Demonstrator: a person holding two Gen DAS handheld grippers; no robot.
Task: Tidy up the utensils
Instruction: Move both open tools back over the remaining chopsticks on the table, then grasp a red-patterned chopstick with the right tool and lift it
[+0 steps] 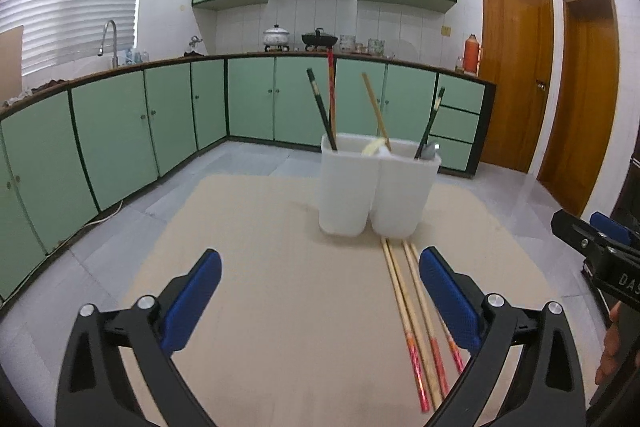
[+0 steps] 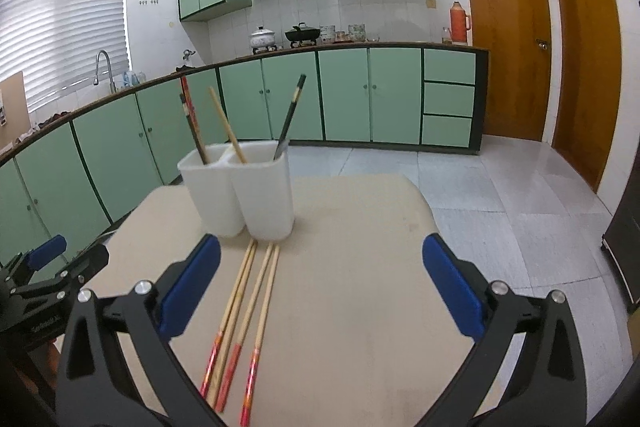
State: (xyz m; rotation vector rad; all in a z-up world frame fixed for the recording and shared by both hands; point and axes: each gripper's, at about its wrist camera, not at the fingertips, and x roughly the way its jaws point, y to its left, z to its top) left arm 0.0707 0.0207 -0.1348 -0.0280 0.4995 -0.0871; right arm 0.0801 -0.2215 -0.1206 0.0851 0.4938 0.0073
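Observation:
A white two-compartment utensil holder (image 1: 378, 187) (image 2: 240, 193) stands on the beige table (image 1: 280, 267) (image 2: 352, 267). Black, red and bamboo chopsticks stick up out of it. Several bamboo chopsticks with red ends (image 1: 416, 319) (image 2: 244, 315) lie flat on the table in front of the holder. My left gripper (image 1: 320, 259) is open and empty, just left of the loose chopsticks. My right gripper (image 2: 320, 247) is open and empty, with the loose chopsticks beside its left finger. Each gripper shows at the edge of the other's view, the right one in the left wrist view (image 1: 596, 247) and the left one in the right wrist view (image 2: 52, 263).
Green kitchen cabinets (image 1: 120, 131) (image 2: 340, 95) run along the walls with a sink tap (image 1: 110, 39), pots (image 1: 276, 37) and an orange flask (image 2: 459, 17) on the counter. Wooden doors (image 2: 504, 39) stand at the right. Tiled floor (image 2: 500, 195) surrounds the table.

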